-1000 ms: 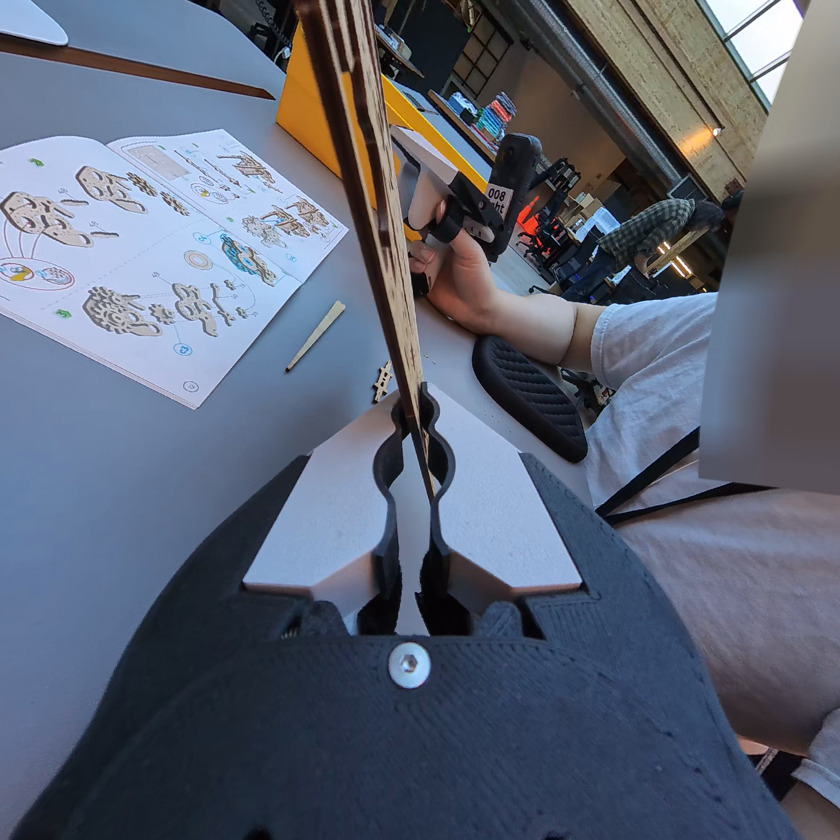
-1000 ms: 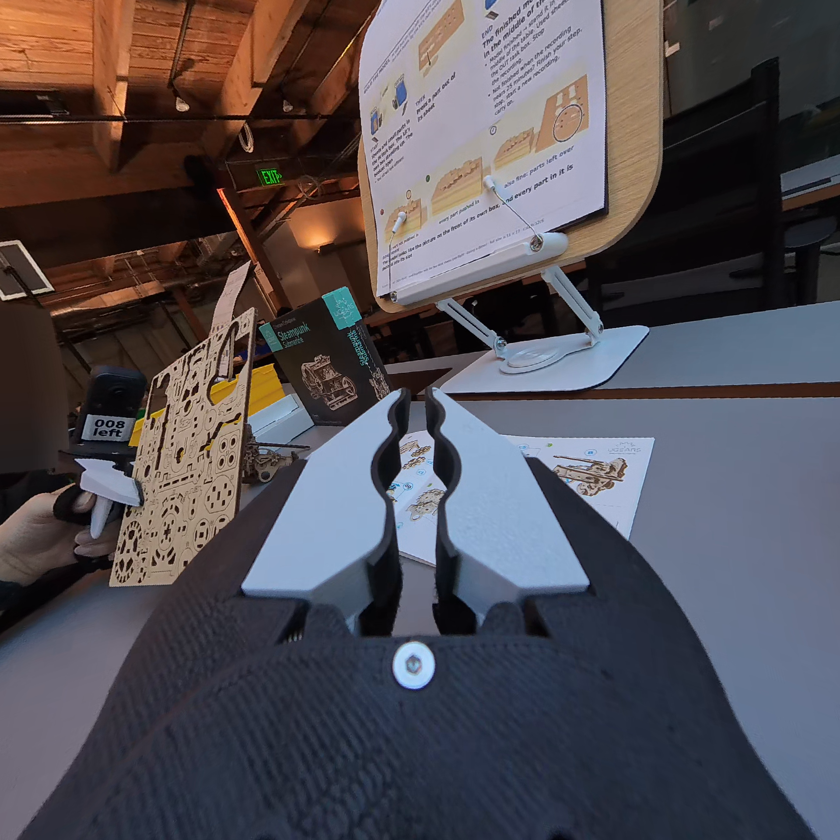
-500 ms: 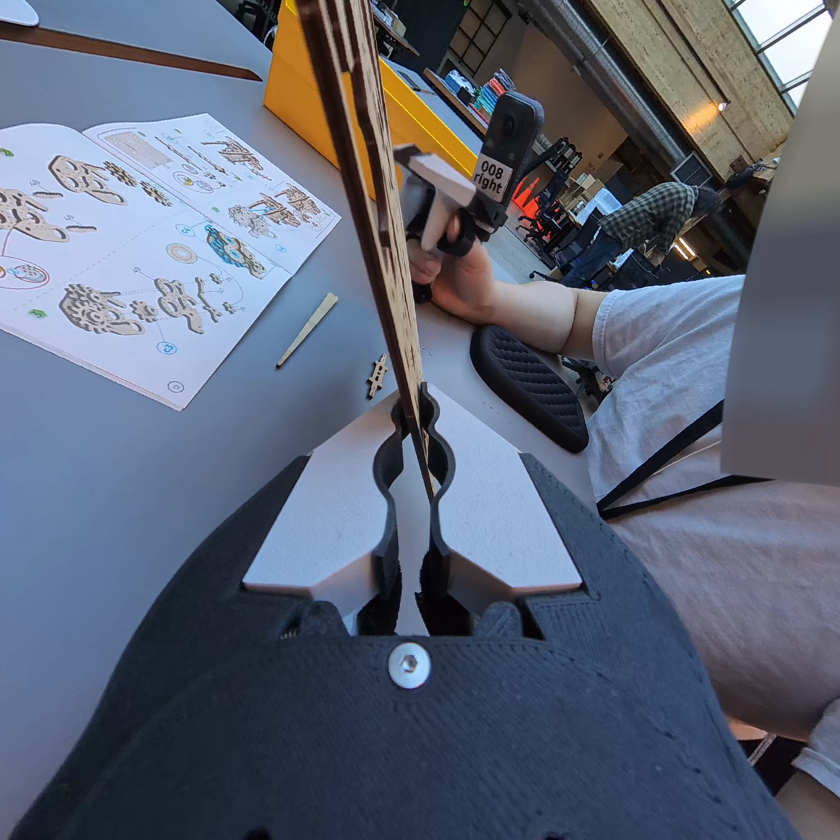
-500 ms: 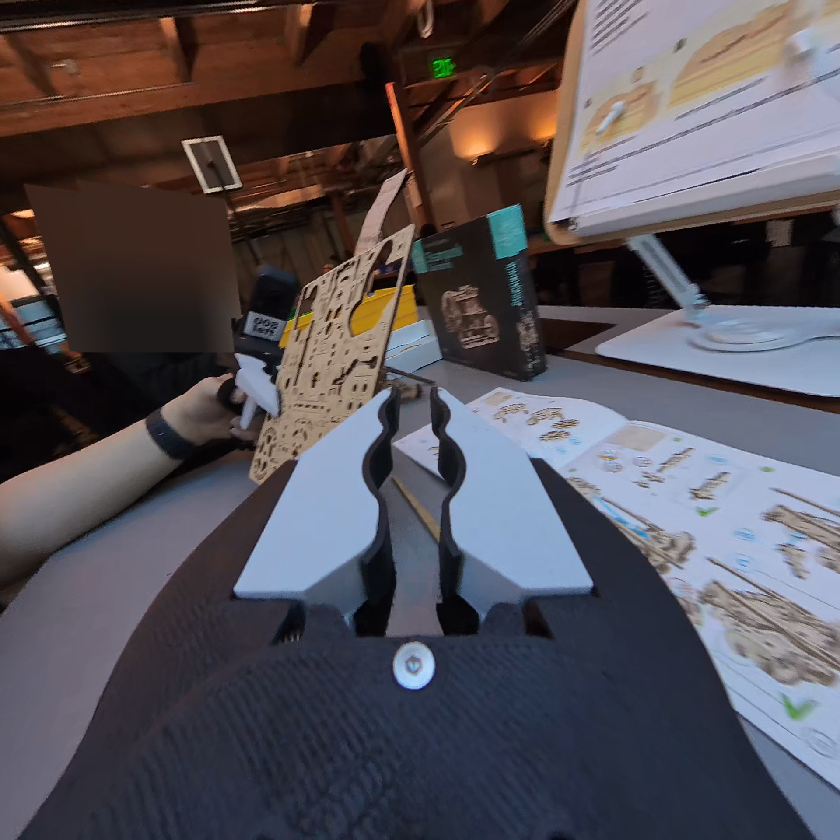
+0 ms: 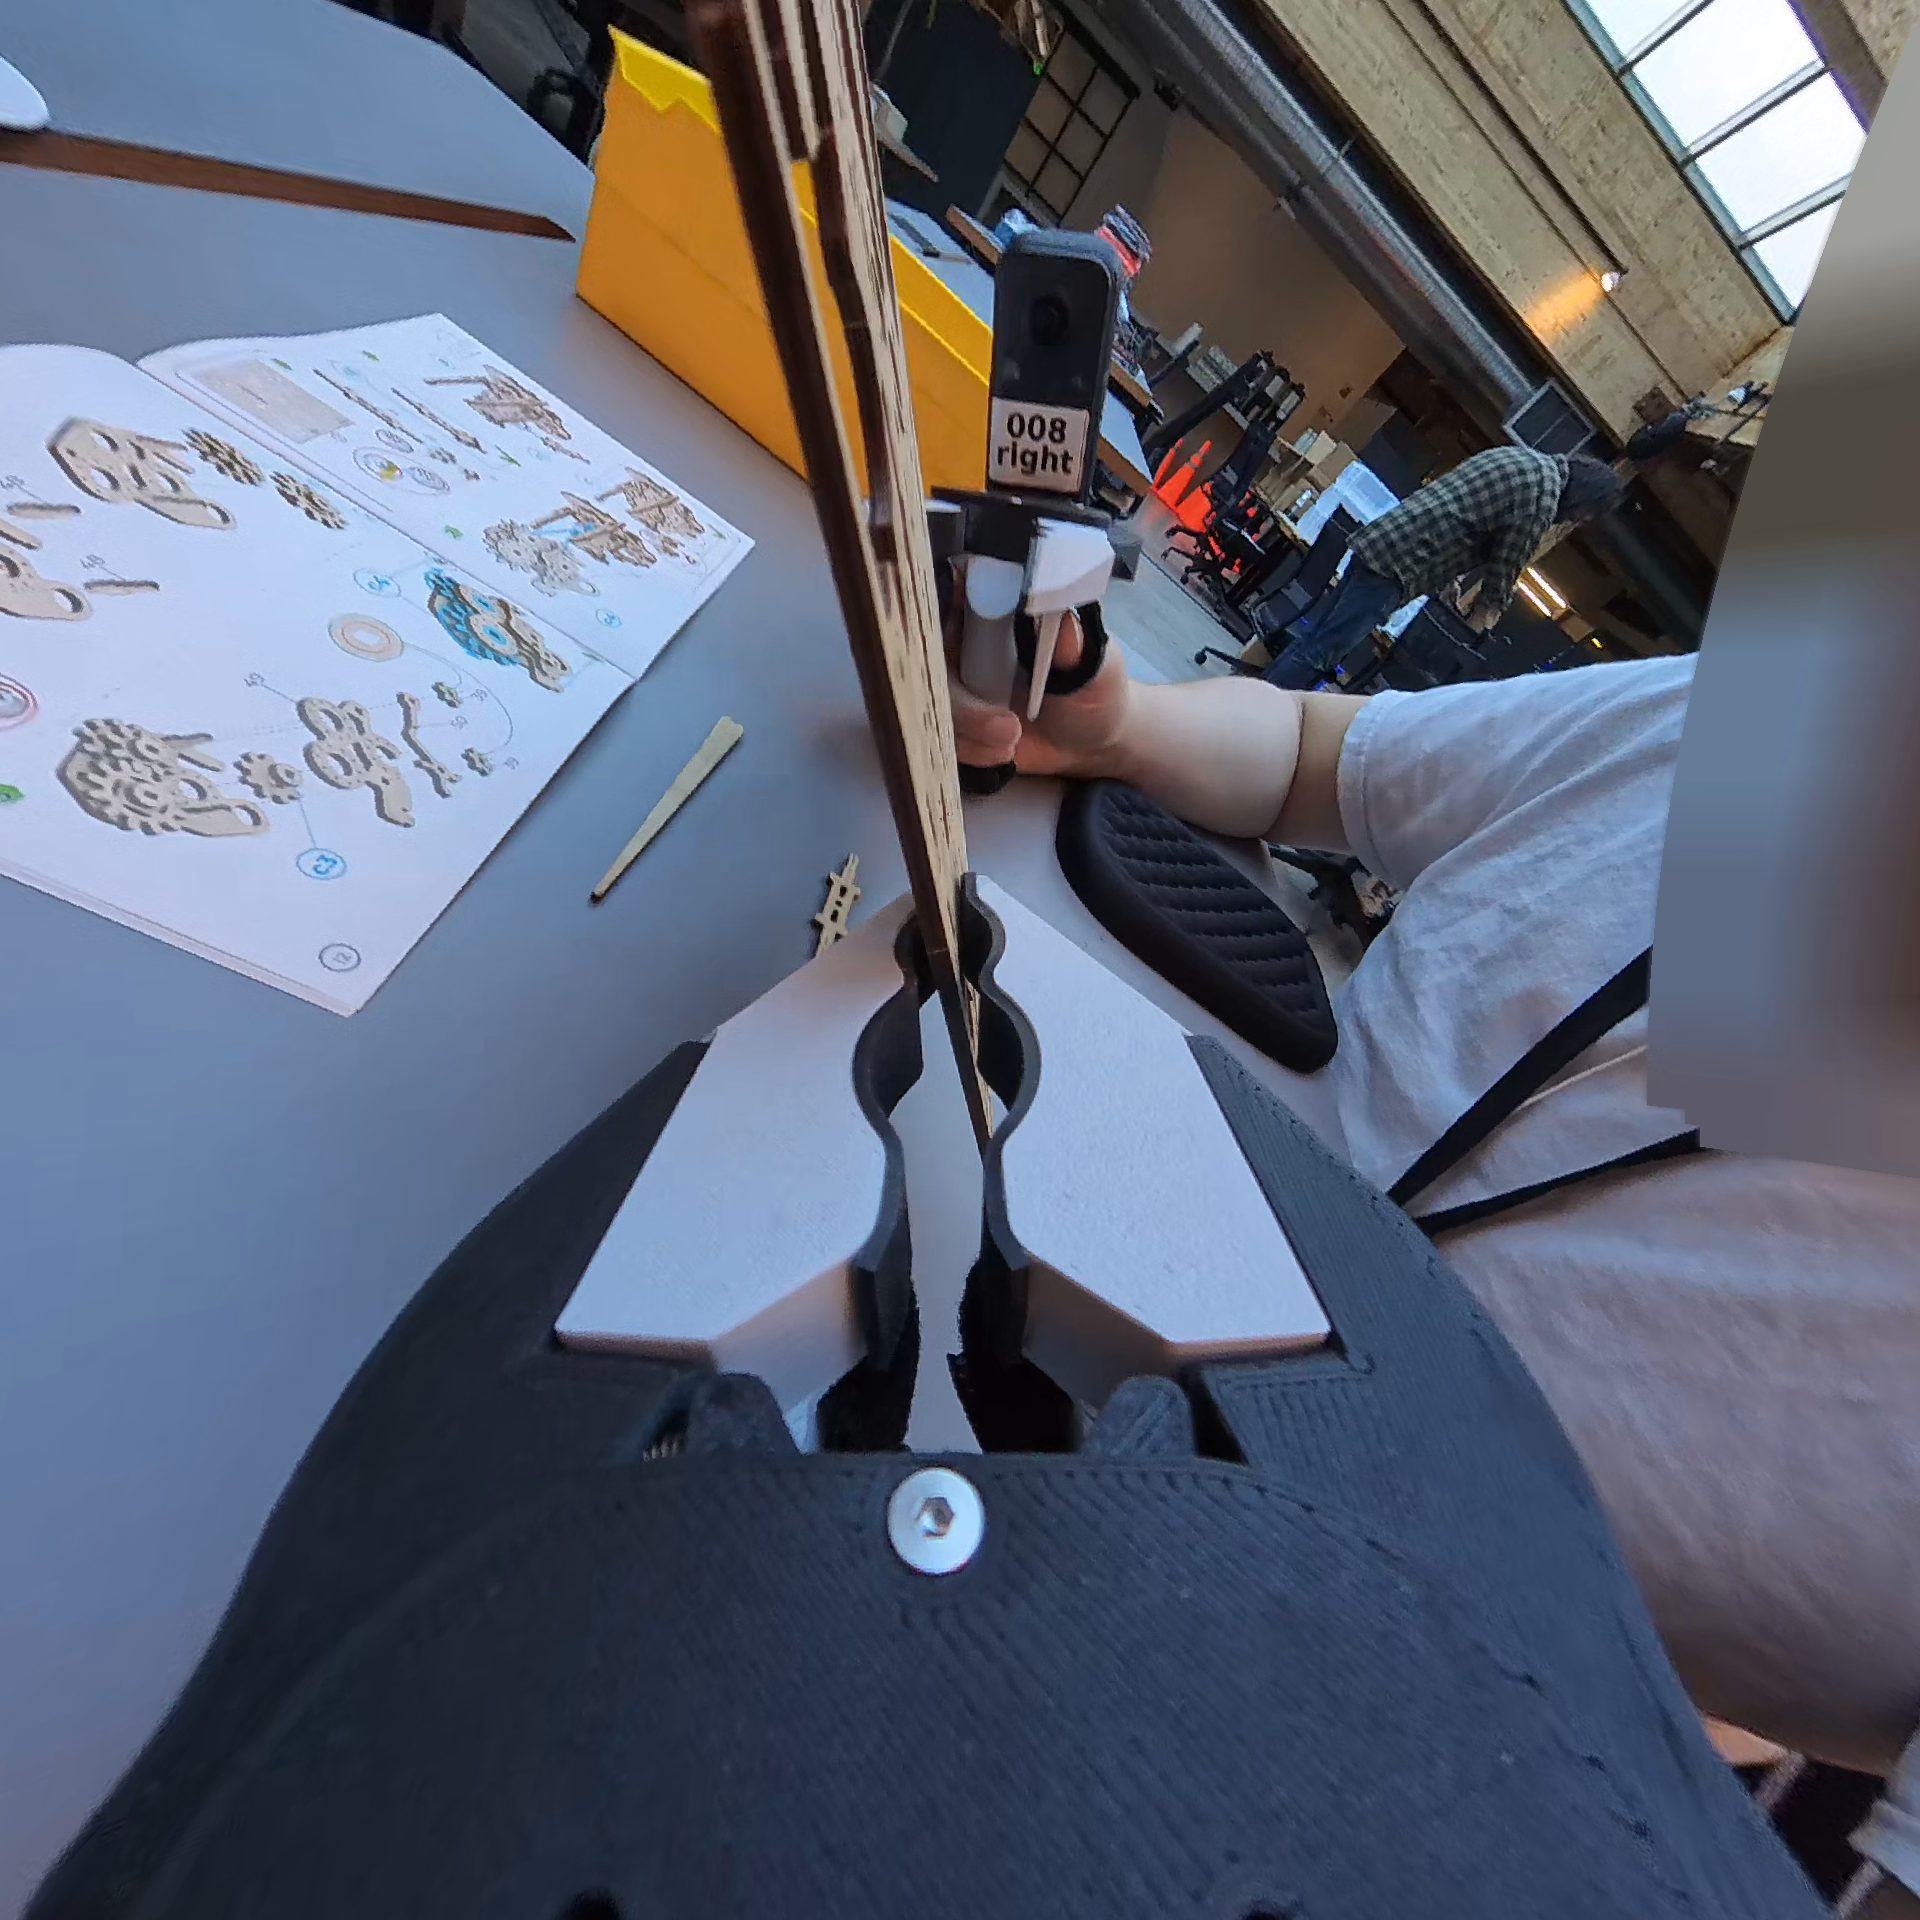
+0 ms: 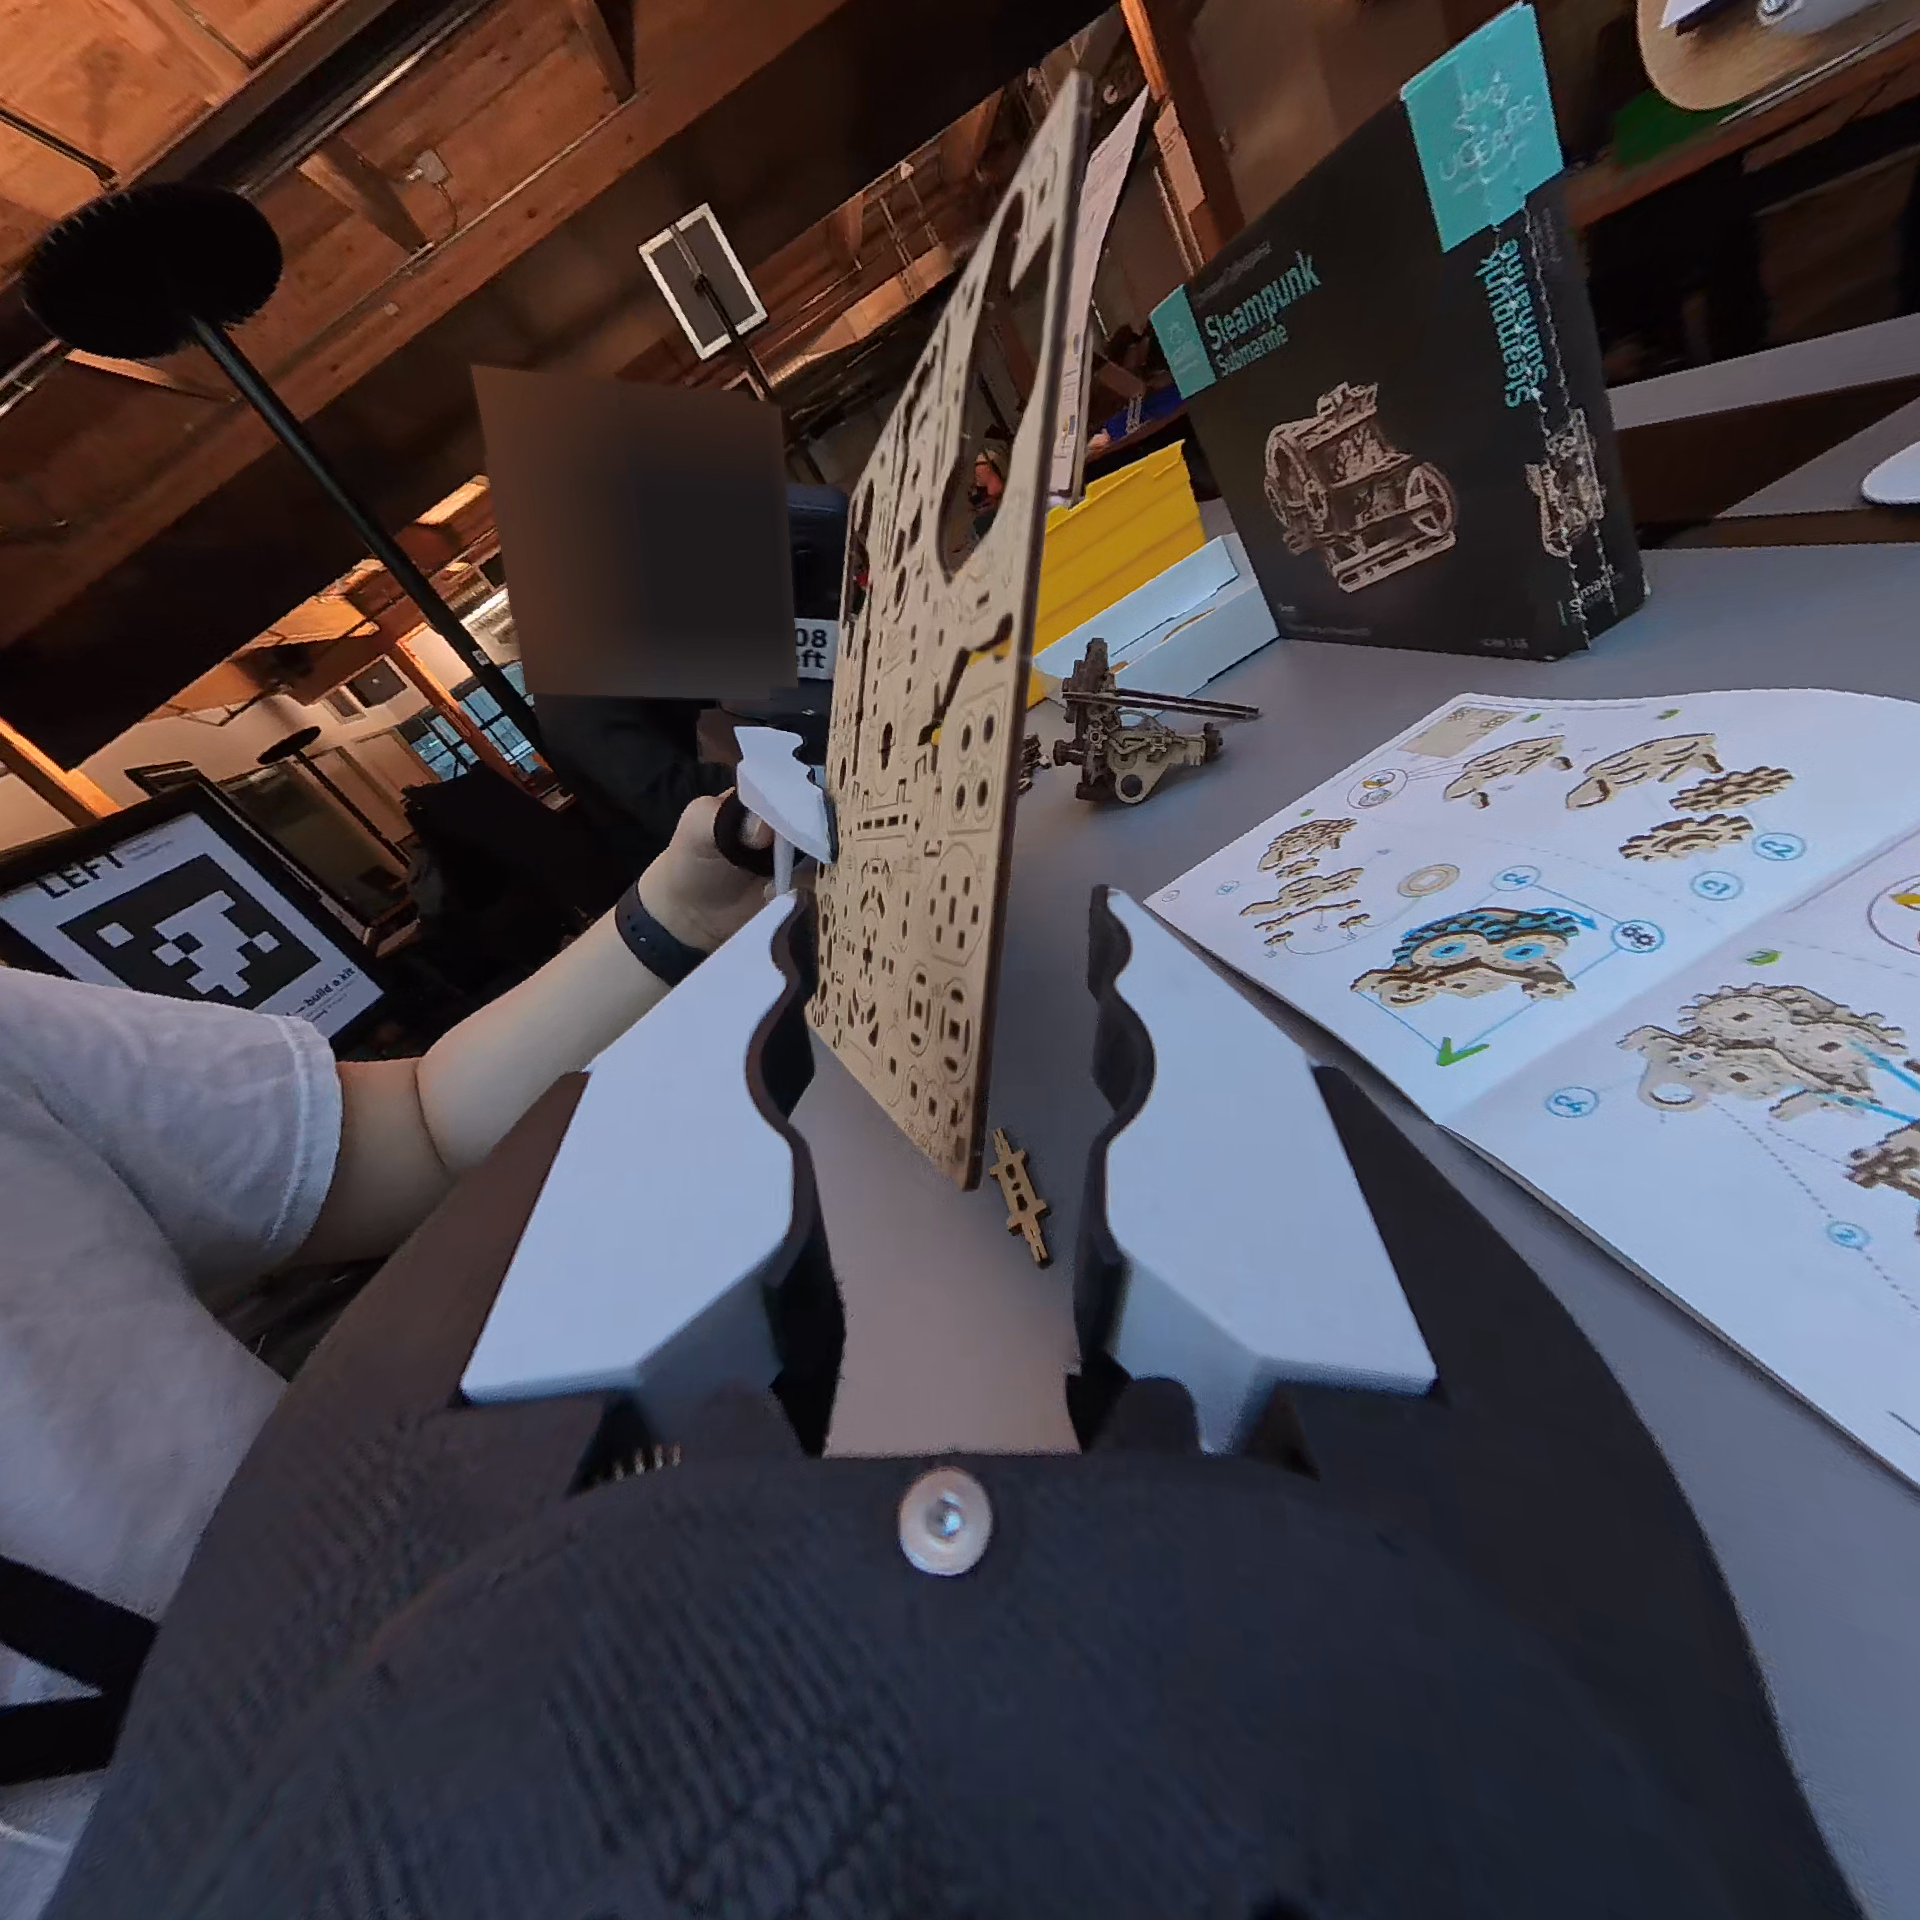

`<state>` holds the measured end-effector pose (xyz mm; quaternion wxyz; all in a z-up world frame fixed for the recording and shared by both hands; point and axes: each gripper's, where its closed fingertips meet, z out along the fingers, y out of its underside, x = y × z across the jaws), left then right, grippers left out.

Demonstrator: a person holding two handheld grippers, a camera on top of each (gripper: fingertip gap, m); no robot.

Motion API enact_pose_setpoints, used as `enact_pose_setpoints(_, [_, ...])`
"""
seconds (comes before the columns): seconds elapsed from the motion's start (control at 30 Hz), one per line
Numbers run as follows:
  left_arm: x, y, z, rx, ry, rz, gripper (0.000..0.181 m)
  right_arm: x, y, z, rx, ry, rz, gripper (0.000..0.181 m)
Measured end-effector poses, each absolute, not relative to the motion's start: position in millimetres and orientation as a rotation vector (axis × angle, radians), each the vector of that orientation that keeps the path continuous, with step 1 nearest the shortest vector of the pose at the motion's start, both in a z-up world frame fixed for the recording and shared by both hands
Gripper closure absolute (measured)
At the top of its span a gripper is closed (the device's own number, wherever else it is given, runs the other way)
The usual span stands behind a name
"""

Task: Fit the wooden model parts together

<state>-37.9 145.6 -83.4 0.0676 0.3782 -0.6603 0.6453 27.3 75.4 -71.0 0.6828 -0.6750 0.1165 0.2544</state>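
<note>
My left gripper [image 5: 945, 925] is shut on the lower edge of a thin laser-cut wooden parts sheet [image 5: 831, 416] and holds it upright, edge-on to this view. In the right wrist view the sheet [image 6: 935, 779] stands face-on just ahead of my right gripper [image 6: 948, 914], which is open and empty, with the sheet's bottom corner lined up with the gap. A small notched wooden part [image 6: 1020, 1195] lies on the table below that corner; it also shows in the left wrist view [image 5: 836, 904]. The right gripper [image 5: 1023, 613] shows beyond the sheet.
An open instruction booklet [image 6: 1558, 935] lies on the grey table, with a thin wooden stick [image 5: 670, 805] beside it. A partly built wooden model [image 6: 1122, 743], a dark kit box [image 6: 1403, 416], a yellow bin [image 5: 707, 281] and a black pad [image 5: 1195, 925] are around. Some 11 cm of space lies between my two pairs of fingers. The partly built wooden model [image 6: 1122, 743] is about 15 cm from my left fingertips and 25 cm from my right.
My right gripper has swung left to face the sheet, come close to it, and opened its fingers wide. My left gripper still holds the sheet upright.
</note>
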Motion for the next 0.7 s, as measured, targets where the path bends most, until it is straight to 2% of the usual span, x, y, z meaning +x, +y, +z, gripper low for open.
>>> enact_pose_setpoints(0.13, [-29,150,-60,1.201,-1.938,2.110,0.181,21,82,-74,-1.618,0.314,0.552,0.125])
enact_pose_setpoints(0.3, [-25,171,-23,1.282,-1.800,2.370,0.181,-20,98,-74,-1.666,0.304,0.705,0.126])
enact_pose_setpoints(0.4, [-23,173,-13,1.311,-1.664,2.457,0.181,-26,114,-72,-1.595,0.440,0.870,0.142])
enact_pose_setpoints(0.57, [-19,176,-10,1.425,-1.588,2.531,0.181,-4,127,-38,-1.291,0.539,1.046,0.152])
enact_pose_setpoints(0.7, [-22,181,0,1.454,-1.647,2.619,0.181,-9,121,-55,-1.362,0.434,0.886,0.155])
